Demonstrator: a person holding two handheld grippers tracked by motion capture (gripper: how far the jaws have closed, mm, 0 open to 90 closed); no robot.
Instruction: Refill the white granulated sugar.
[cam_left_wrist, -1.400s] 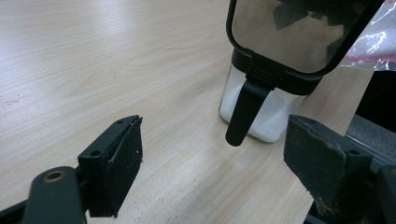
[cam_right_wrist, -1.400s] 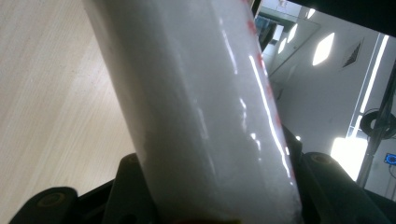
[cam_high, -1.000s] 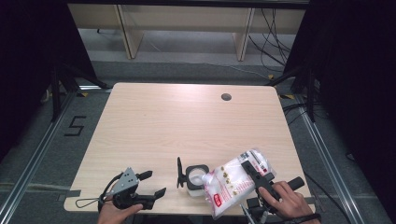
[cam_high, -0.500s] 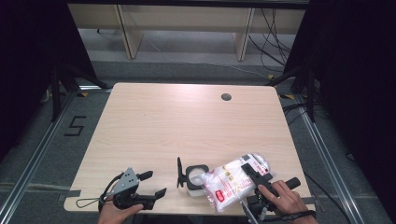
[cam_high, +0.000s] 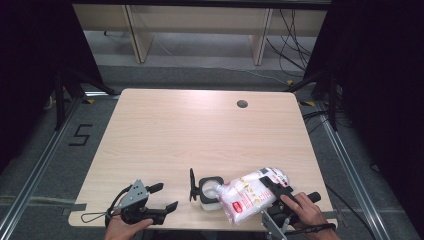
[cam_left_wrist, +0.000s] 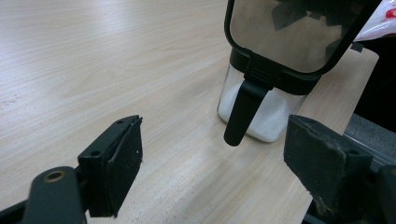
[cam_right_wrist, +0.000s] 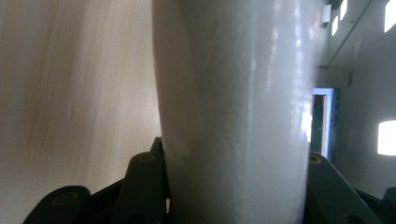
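Note:
A clear container with a black rim stands near the table's front edge, its black lid flipped up on its left side. White powder lies in the container, seen under the raised lid. My right gripper is shut on a white plastic bag with red print. The bag lies tilted, its left end at the container's open mouth. The bag stands squeezed between the jaws of my right gripper. My left gripper is open left of the container, nothing between its pads.
The wooden table has a round cable hole at the back right. The container stands close to the front edge. Metal floor rails run along both sides of the table, and shelving legs stand behind it.
My right gripper and the bag have sunk a little and shifted left, bringing the bag's end onto the container's mouth. The left gripper has stayed where it was.

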